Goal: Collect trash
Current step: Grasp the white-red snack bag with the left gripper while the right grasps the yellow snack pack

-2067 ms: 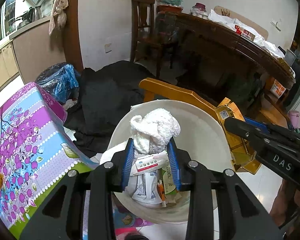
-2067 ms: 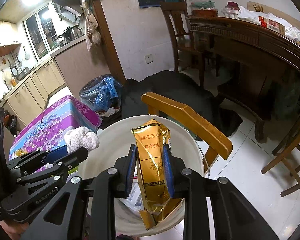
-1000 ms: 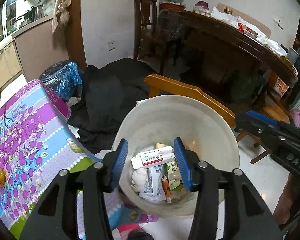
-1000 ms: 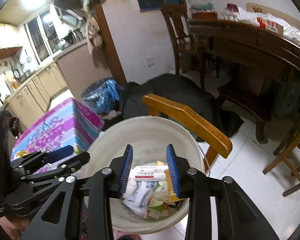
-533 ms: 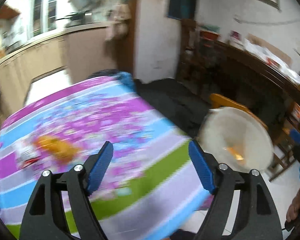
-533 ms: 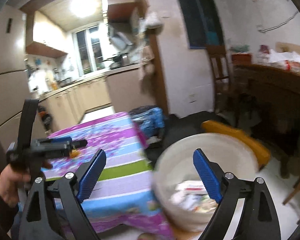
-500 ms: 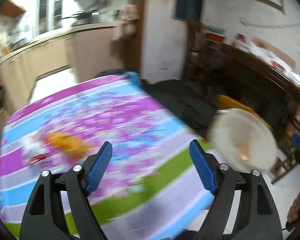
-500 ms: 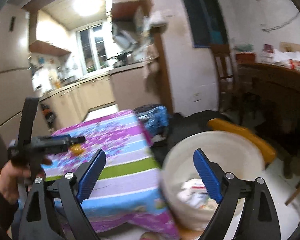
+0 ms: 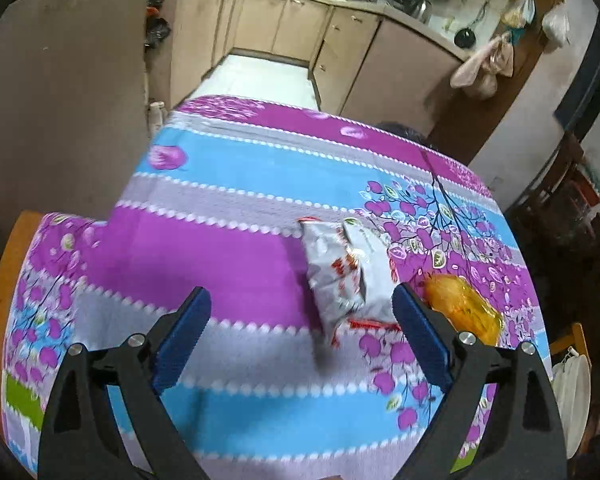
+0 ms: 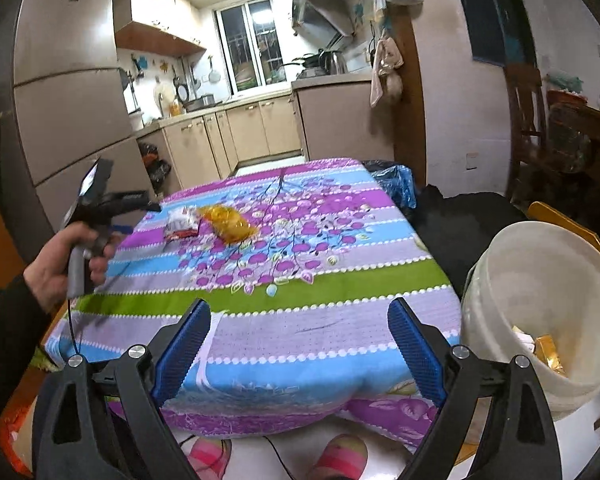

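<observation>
Two pieces of trash remain on the counter (image 10: 260, 304): a silver wrapper (image 9: 342, 270) with red print and an orange bag (image 9: 462, 308) lying just beside it, toward the far left part of the cloth as my right camera sees it. The bucket (image 10: 540, 280) stands off the counter's right corner with packets already in its bottom, so I judge I am between drops, on the reach for the next pickup.

My left gripper (image 9: 300, 340) hangs over the wrapper, pointed steeply down, its jaws wide and just opened further, nothing between the pads; the wrapper shows in the gap nearer the right finger, and the bag lies outside it. Next I would shift the left gripper so the wrapper sits centred, lower it and close on the crumpled edge.

My right gripper (image 10: 298, 344) is equally wide and empty, aimed shallowly across the near edge of the counter, well short of the bag. In its view the left hand (image 10: 66, 262) grips its handle above the counter's left side.
</observation>
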Demonstrator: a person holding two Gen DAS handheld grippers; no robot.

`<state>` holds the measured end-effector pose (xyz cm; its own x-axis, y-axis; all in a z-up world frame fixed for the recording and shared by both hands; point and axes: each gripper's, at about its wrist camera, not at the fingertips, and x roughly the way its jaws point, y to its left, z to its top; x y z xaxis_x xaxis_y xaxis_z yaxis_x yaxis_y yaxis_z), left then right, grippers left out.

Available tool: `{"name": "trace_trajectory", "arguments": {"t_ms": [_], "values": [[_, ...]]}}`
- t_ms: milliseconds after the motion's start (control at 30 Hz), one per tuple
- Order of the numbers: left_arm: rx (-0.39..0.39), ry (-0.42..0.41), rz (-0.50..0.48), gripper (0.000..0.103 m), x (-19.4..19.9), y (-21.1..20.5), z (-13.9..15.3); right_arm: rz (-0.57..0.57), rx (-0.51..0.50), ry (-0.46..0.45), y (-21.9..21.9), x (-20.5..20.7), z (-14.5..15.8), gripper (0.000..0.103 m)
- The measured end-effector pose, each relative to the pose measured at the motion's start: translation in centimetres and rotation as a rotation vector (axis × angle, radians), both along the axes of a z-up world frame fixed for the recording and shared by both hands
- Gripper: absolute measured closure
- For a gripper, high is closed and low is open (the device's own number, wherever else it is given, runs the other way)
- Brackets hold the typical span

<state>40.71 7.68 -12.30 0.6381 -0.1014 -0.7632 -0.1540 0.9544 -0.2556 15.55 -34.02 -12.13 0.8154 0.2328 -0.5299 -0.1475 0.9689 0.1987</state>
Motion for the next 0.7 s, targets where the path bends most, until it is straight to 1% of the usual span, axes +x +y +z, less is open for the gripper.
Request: {"name": "trace_trajectory", "arguments": {"t_ms": [67, 100, 267, 433, 500, 567, 600, 633, 667, 700], "values": [[0.005, 0.015, -0.022, 0.008, 1.3, -1.0, -0.2, -0.006, 0.000, 0.013, -0.2, 0.3, -0.3, 0.013], [0.013, 0.022, -0.027, 0.008, 1.8, -1.4, -0.4, -0.008, 0.001, 0.016, -0.5, 0.4, -0.3, 0.013], [0.120, 0.037, -0.052, 0.008, 3.0, -3.1, -1.5, -0.005, 0.004, 0.028, -0.7, 1.3, -0.8, 0.013], [0.123, 0.053, -0.022, 0.008, 3.8, -2.6, -2.6, 0.026, -0.006, 0.037, 0.1, 2.3, -1.0, 0.013], [0.127, 0.042, -0.035, 0.013, 3.8, -2.8, -2.8, 0.050, -0.016, 0.035, 0.7, 2.8, -0.7, 0.013], [0.121, 0.032, -0.049, 0.026, 3.8, -3.1, -2.8, 0.092, -0.040, 0.025, 1.6, 3.7, -0.2, 0.013], [0.116, 0.027, -0.052, 0.029, 3.8, -3.2, -2.7, 0.109, -0.050, 0.021, 2.1, 3.9, 0.1, 0.013], [0.110, 0.020, -0.055, 0.037, 3.7, -3.3, -2.6, 0.139, -0.066, 0.016, 2.7, 4.6, 0.5, 0.013], [0.101, 0.014, -0.058, 0.043, 3.6, -3.3, -2.6, 0.163, -0.079, 0.013, 3.3, 5.2, 0.8, 0.013], [0.098, 0.011, -0.057, 0.044, 3.6, -3.4, -2.6, 0.181, -0.087, 0.011, 3.9, 5.8, 1.1, 0.013]]}}
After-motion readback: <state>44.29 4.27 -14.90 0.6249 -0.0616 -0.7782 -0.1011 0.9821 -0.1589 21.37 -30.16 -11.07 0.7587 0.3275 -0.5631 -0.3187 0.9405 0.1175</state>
